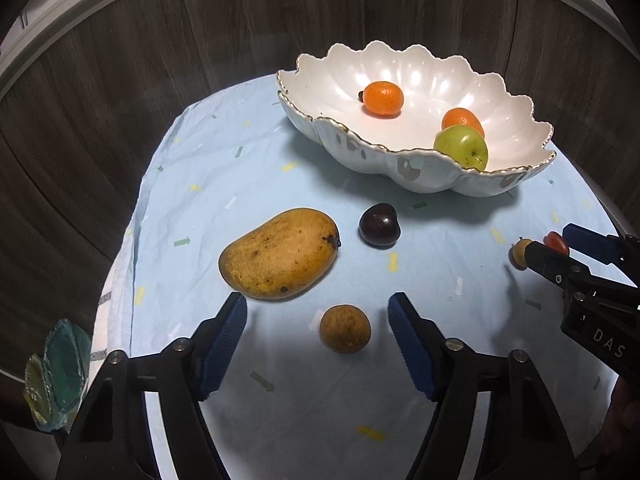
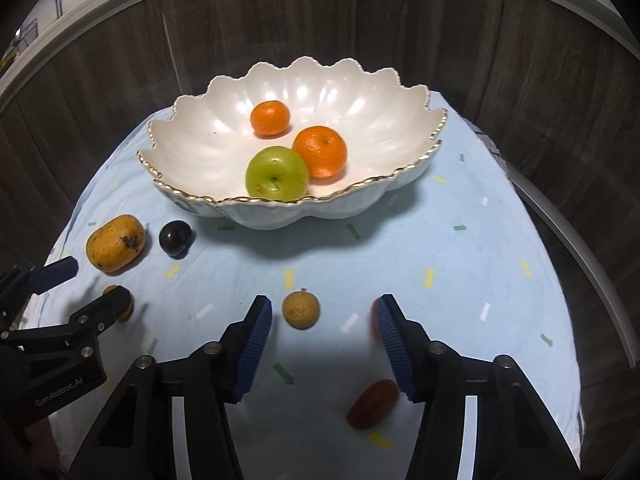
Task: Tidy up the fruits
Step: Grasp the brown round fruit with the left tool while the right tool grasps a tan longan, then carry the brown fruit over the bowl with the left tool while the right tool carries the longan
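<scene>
1. The left gripper [image 1: 318, 314] has black arms and ridged blue pads. Its jaws stand apart, with a small round brown fruit [image 1: 345, 329] on the cloth between them. The pads do not touch it.
2. The right gripper [image 2: 324, 316] looks the same. Its jaws stand apart too, around a small rough tan fruit [image 2: 301, 308], not touching it.
3. Only the right wrist view shows a soft red fruit [image 2: 373, 404] lying low by the right pad. Another bit of red [image 2: 376, 320] peeks out behind that pad, too hidden to name.
4. The light blue cloth [image 1: 256, 160] is wrinkly, with little coloured arrows.
5. Next comes a fat yellow mango [image 1: 280, 253] with dark spots. Near it sits a shiny dark plum [image 1: 379, 225].
6. At the far side stands a white bowl [image 2: 192, 152], glossy, with a wavy gold rim.
7. Inside it are a green apple [image 2: 277, 174] and two oranges [image 2: 320, 152] [image 2: 270, 119]. The apple touches the bigger orange.
8. Only the left wrist view shows a green glassy dish [image 1: 60, 376] off the table edge.
9. Behind everything is a dark wooden wall [image 1: 256, 20].
</scene>
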### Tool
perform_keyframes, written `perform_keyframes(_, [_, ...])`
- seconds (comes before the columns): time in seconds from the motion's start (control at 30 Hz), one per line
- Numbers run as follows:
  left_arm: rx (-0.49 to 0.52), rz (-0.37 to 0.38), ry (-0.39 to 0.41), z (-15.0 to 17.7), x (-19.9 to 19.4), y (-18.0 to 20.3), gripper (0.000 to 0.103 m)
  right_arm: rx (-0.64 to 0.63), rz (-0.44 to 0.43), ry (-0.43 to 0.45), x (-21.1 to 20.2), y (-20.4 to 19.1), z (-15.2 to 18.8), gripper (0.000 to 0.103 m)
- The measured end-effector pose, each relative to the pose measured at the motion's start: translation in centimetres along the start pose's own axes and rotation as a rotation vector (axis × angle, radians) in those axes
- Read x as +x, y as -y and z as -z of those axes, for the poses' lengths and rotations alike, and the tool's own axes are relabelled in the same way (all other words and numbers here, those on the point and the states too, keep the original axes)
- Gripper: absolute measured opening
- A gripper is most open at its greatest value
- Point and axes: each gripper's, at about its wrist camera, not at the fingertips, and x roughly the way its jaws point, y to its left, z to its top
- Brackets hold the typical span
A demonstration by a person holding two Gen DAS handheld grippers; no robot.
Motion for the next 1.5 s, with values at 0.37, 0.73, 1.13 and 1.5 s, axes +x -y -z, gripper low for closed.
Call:
perform_keyframes(0.37, [-0.011,0.025,-0.048,0.4,1.5,-0.2,0.053,-0.012,-0.021,-0.043,2.1,-0.5,-0.1,0.041])
perform_keyframes(0.73, [-0.002,0.037,-0.047,0.5,1.6,0.2,0.043,-0.023,-0.029,-0.043,2.5,-0.7,0.0,0.023])
perform_keyframes(1.13, [0.019,0.043,-0.051,0.5,1.2,0.7,0.027,-0.024,-0.033,-0.044,2.3,-0.7,0.0,0.023])
perform_keyframes(1.5, [0.026,0.045,-0.018,0.1,0.0,0.7,0.027,-0.022,-0.041,-0.018,0.9,-0.7,-0.3,0.023])
